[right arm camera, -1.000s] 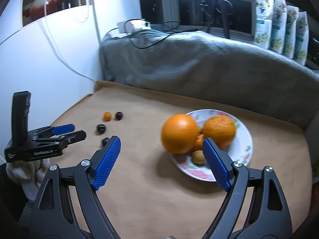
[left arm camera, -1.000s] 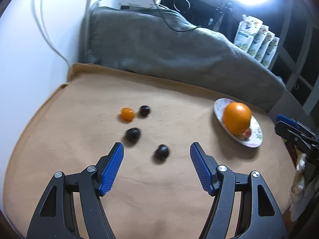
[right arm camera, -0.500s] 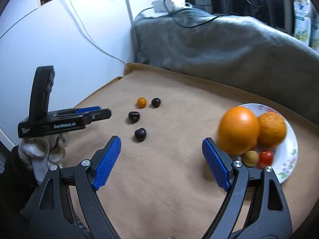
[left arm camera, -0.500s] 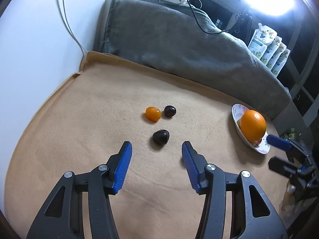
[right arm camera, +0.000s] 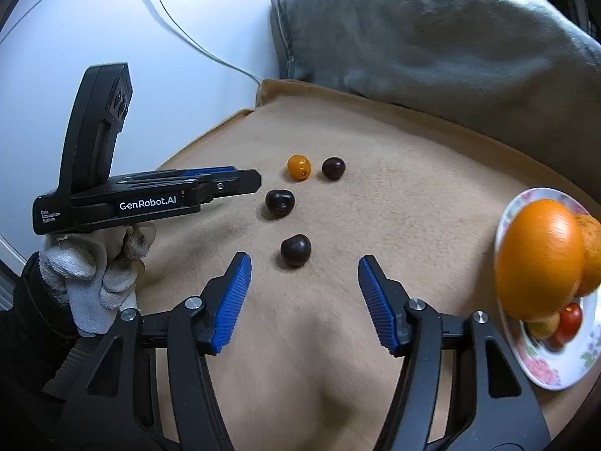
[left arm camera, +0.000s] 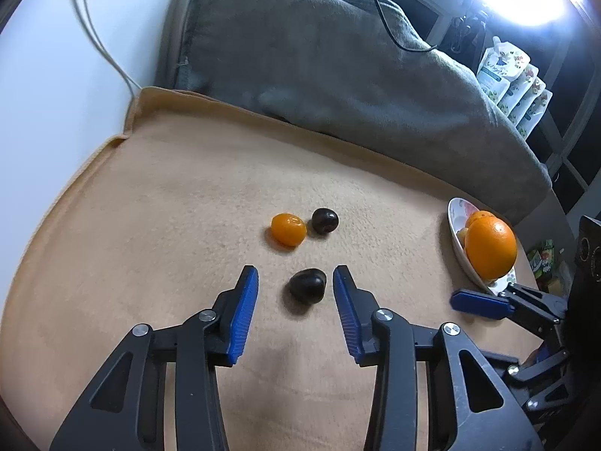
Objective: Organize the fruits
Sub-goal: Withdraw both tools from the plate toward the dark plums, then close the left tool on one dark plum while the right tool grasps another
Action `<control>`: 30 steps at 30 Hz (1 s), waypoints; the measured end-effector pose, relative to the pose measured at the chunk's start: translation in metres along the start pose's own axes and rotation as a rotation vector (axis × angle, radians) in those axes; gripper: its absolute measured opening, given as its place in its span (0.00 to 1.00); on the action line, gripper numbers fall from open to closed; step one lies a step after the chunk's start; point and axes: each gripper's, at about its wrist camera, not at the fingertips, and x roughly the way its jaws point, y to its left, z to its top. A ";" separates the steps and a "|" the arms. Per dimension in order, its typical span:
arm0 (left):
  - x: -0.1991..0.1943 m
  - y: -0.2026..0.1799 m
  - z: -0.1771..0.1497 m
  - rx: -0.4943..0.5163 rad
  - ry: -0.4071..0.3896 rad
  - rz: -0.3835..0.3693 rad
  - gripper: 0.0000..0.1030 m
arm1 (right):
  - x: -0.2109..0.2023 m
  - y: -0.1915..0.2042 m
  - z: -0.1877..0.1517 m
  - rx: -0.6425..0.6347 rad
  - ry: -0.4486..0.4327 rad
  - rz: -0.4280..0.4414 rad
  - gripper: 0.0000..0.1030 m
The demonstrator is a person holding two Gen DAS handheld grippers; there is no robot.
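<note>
Left gripper (left arm camera: pixel 295 282): fingers spread, straddling a dark plum (left arm camera: pixel 307 285) that lies on the tan cloth (left arm camera: pixel 169 206) without touching either pad. Beyond it sit a small orange fruit (left arm camera: pixel 288 229) and a second plum (left arm camera: pixel 325 220), just beside each other.

Right gripper (right arm camera: pixel 304 274): fingers spread wide, holding nothing, with a third plum (right arm camera: pixel 296 250) lying just past the fingertips. This plum appears only in the right wrist view.

The flowered plate (right arm camera: pixel 556 368) stands at the right of the cloth, carrying a large orange (right arm camera: pixel 539 259); only the right view shows a red tomato (right arm camera: pixel 569 321) under it. A grey blanket (left arm camera: pixel 338 67) lies at the far edge.
</note>
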 end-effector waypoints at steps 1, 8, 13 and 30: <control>0.002 0.000 0.000 0.004 0.006 0.000 0.39 | 0.005 0.001 0.001 -0.002 0.006 0.004 0.60; 0.014 -0.004 -0.004 0.020 0.042 -0.015 0.37 | 0.032 0.002 0.007 -0.016 0.050 0.017 0.54; 0.021 -0.005 -0.004 0.025 0.060 -0.021 0.35 | 0.045 0.003 0.009 -0.028 0.070 0.024 0.49; 0.031 0.000 -0.006 0.012 0.093 -0.038 0.22 | 0.064 0.010 0.015 -0.071 0.096 0.007 0.37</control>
